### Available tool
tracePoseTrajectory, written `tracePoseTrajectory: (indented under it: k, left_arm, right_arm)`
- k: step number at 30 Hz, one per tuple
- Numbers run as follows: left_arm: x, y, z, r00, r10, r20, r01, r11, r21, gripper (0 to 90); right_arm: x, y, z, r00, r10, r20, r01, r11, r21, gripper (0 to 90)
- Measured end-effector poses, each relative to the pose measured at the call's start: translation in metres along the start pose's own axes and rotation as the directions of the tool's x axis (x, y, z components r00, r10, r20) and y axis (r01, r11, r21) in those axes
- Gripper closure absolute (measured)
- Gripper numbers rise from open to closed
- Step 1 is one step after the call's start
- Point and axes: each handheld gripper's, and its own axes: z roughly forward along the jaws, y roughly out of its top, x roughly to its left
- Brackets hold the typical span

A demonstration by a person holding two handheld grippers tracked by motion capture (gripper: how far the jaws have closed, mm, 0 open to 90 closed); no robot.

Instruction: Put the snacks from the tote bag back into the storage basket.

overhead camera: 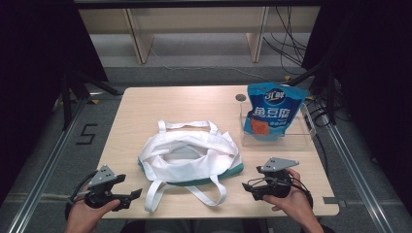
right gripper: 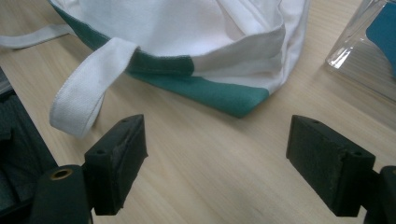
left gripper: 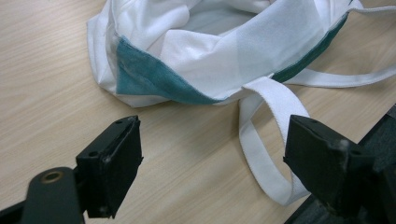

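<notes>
A white cloth tote bag with a green band lies open-mouthed in the middle of the wooden table; its straps trail toward the front edge. A blue snack packet stands in a clear plastic box at the back right. My left gripper hovers at the front left corner, open, jaws empty, facing the bag and a strap loop. My right gripper is held at the front right, open and empty, facing the bag's green edge.
A small dark round hole sits in the table near the back edge. Wooden shelving legs and cables stand behind the table. A corner of the clear box shows in the right gripper view.
</notes>
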Motion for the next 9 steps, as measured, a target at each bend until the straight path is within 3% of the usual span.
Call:
tracePoseTrajectory:
  k: [1,2,3,8,9]
  left_arm:
    - [-0.0001,0.0001,0.0,0.9999,0.008,-0.007,-0.008,1.0,-0.004,18.0]
    - [0.001,0.0004,-0.0005,0.9998,0.022,0.0,-0.022,0.9998,0.004,18.1]
    - [0.0001,-0.0002,0.0005,1.0,0.002,0.0,-0.002,1.0,-0.004,18.0]
    - [0.0006,0.0001,-0.0001,0.9998,0.016,-0.009,-0.016,0.9999,-0.002,18.0]
    - [-0.0002,-0.0003,0.0004,1.0,-0.001,-0.008,0.001,1.0,-0.004,18.0]
  right_arm:
    - [0.0029,-0.0002,-0.0004,0.9995,0.033,-0.004,-0.033,0.999,0.007,20.9]
    - [0.0006,0.0,0.0003,1.0,0.003,0.004,-0.003,1.0,0.002,20.8]
    - [0.0003,0.0,0.0007,1.0,0.001,0.001,-0.001,1.0,0.004,20.8]
    - [0.0003,-0.0003,0.0005,0.9999,0.013,0.004,-0.013,1.0,0.016,20.8]
    - [0.0004,-0.0003,0.0005,0.9998,0.016,0.006,-0.016,1.0,0.017,20.8]
